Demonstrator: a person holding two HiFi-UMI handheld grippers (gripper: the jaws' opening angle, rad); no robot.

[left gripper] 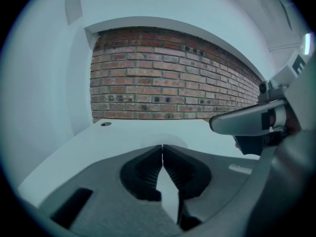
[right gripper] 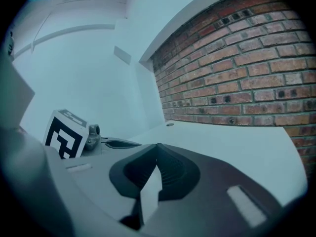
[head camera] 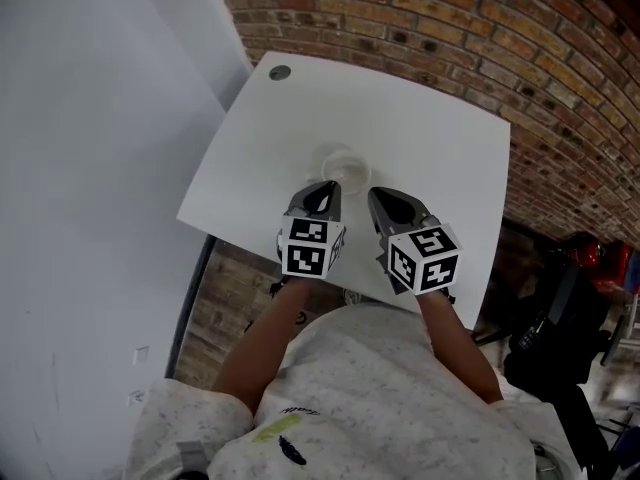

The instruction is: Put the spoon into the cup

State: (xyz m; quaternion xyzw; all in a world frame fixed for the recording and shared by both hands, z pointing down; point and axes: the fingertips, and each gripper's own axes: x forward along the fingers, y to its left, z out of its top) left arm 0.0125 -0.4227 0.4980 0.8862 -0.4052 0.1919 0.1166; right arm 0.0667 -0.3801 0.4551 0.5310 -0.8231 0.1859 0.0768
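- White desk (head camera: 420, 118) stands against a red brick wall (head camera: 450, 28), with a small round dark cap (head camera: 280, 72) near its far left corner.
- Pale, see-through cup (head camera: 340, 166) sits near the middle of the desk, just beyond the two gripper tips and between them.
- Left gripper (head camera: 322, 190) has its jaws pressed together, with nothing between them.
- Right gripper (head camera: 388, 200), just beside the left one, is likewise closed and empty.
- Both grippers point toward the cup, tilted slightly down.
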